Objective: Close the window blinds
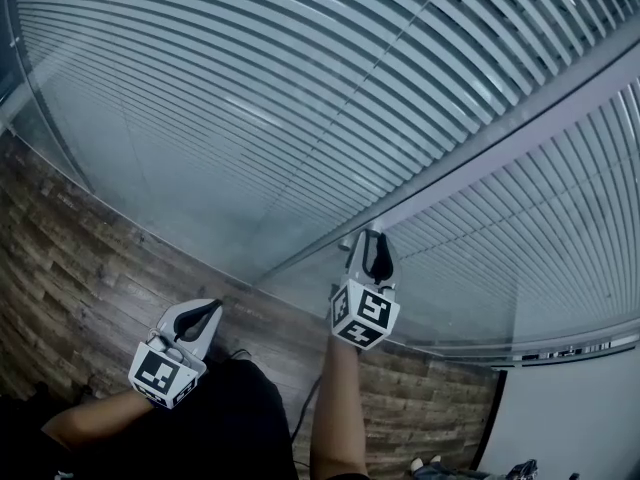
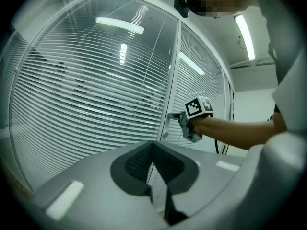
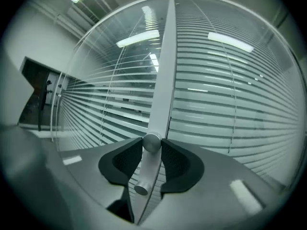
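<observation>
Slatted blinds hang behind glass panes on both sides of a grey frame post. The slats stand partly open, with gaps between them. My right gripper is held up against the post. In the right gripper view a round metal knob on the post sits between the pads of my right gripper, which press on it. A second knob sticks out lower down. My left gripper hangs lower left, away from the glass, fingertips together and empty.
Wood-plank floor runs along the foot of the glass wall. A white wall stands at the lower right. The left gripper view shows my right gripper at the post with the person's forearm behind it.
</observation>
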`<move>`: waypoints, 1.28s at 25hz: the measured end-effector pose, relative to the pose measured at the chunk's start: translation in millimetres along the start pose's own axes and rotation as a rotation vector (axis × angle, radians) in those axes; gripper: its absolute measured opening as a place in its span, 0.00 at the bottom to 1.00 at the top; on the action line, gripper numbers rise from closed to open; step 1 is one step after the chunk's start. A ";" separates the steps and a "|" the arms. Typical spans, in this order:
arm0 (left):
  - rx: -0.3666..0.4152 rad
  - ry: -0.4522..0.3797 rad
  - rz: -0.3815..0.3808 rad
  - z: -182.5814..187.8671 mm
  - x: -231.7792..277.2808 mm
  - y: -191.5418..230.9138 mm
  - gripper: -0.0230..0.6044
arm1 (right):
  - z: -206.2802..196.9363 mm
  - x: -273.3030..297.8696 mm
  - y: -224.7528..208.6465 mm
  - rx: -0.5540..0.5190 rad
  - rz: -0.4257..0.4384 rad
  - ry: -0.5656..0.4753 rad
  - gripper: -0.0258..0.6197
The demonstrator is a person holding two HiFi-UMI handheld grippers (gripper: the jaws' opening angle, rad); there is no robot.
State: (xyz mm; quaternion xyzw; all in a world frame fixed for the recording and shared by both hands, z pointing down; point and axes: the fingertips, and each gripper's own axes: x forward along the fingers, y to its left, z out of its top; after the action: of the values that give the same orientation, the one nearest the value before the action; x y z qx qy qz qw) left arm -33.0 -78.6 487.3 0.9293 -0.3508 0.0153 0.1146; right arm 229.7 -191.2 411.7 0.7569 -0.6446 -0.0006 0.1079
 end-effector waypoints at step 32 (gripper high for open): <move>0.121 -0.014 -0.025 12.4 8.9 -7.2 0.04 | -12.5 -5.0 -5.7 0.767 0.134 -0.059 0.30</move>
State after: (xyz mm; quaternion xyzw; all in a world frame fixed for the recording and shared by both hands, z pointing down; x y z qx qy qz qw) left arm -22.2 -81.9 474.8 0.9389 -0.3384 0.0283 0.0560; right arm 236.1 -183.5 422.3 0.6982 -0.6488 0.2255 -0.2017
